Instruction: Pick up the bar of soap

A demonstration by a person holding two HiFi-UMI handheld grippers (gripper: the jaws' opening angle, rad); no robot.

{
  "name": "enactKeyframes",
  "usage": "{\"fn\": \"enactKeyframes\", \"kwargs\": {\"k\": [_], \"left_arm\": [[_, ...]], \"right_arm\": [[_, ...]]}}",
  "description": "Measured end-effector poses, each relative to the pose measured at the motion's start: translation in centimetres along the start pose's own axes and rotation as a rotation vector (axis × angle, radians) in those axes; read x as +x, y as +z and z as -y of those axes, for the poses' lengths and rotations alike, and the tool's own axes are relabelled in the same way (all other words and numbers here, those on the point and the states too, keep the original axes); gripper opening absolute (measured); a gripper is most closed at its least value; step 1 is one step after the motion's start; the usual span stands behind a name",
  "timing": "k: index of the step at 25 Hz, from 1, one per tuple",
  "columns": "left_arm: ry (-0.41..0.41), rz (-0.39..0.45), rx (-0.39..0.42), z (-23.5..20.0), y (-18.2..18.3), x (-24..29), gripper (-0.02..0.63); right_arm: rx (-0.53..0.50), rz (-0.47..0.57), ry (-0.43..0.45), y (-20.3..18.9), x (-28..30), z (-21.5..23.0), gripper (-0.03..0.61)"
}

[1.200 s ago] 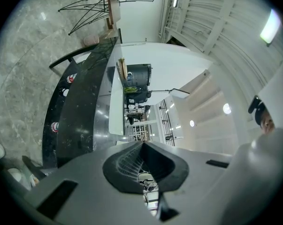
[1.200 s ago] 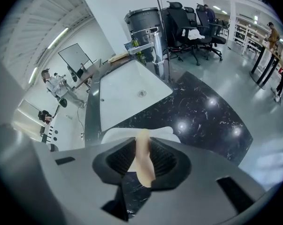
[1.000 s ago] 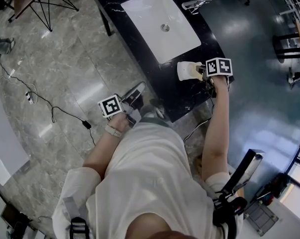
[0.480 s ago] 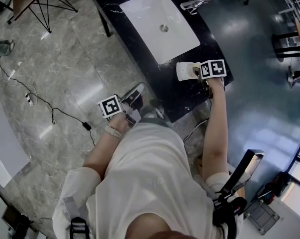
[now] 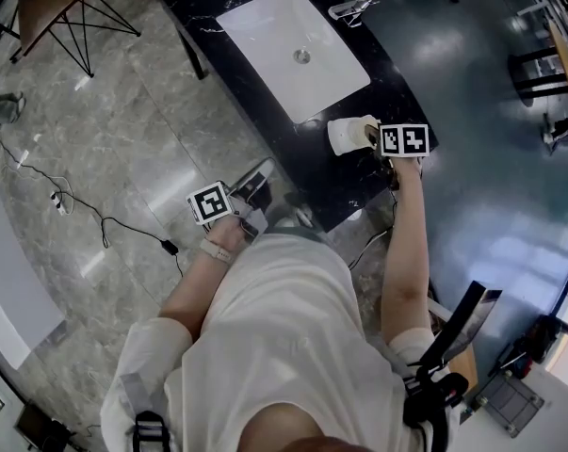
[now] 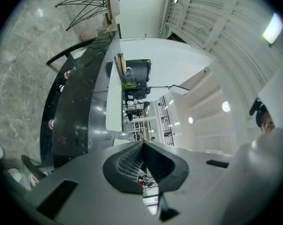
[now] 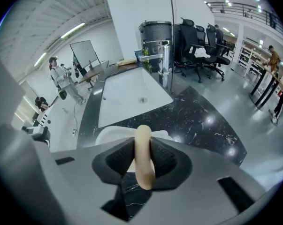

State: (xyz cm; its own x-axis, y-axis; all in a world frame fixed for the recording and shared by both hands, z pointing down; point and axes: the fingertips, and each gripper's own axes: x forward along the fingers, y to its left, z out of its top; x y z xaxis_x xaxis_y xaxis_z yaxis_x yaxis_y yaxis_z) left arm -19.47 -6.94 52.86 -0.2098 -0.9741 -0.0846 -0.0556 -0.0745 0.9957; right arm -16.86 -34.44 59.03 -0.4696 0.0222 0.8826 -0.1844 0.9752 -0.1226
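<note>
The right gripper point(image 7: 142, 164) is seen with its jaws closing on the bar of soap point(image 7: 142, 139). The soap stands on its narrow edge between the two ribbed pads point(image 7: 118, 159) and is pressed from both sides. It is held over the white soap dish point(image 7: 114, 134), near the front edge of the black marble countertop point(image 7: 197, 121). Whether its lower end is already free of the dish cannot be told surely.

The left gripper point(image 6: 142, 165) is kept low beside the person, over the stone floor point(image 5: 123, 139). Its jaws are together and nothing is held between them.

Some risks can be judged from here. Only a thin, rounded part of the soap is gripped, and its surface is probably smooth. The bar could therefore slide or turn between the pads if the lift is made too quickly or the pressing is too weak. In that case it would probably fall back on the dish or on the countertop. If it is pressed too hard, the soap could be marked.

Beyond the dish, the white rectangular sink point(image 5: 293, 50) is set into the countertop, with a chrome faucet point(image 5: 351, 6) at its far side. Nothing is seen above the dish that would hinder a lift upward.
</note>
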Motion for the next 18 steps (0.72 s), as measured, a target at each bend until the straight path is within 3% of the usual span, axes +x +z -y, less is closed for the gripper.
{"fn": "enactKeyframes", "kwargs": {"k": [6,11,18], "left_arm": [[0.001,-0.042,0.019,0.4,-0.8,1.0,0.006],[-0.004,-0.095,0.087,0.9,-1.6,2.1,0.006],[-0.054,-0.126,0.165,4.3,-1.3,5.5,0.006]], "right_arm": [[0.153,0.197,0.148,2.2,-3.4,-0.9,0.117],[0.307,0.418,0.379,4.6,-8.2,-3.5,0.117],[0.403,0.654,0.693,6.3,-15.8,-8.1,0.117]]}}
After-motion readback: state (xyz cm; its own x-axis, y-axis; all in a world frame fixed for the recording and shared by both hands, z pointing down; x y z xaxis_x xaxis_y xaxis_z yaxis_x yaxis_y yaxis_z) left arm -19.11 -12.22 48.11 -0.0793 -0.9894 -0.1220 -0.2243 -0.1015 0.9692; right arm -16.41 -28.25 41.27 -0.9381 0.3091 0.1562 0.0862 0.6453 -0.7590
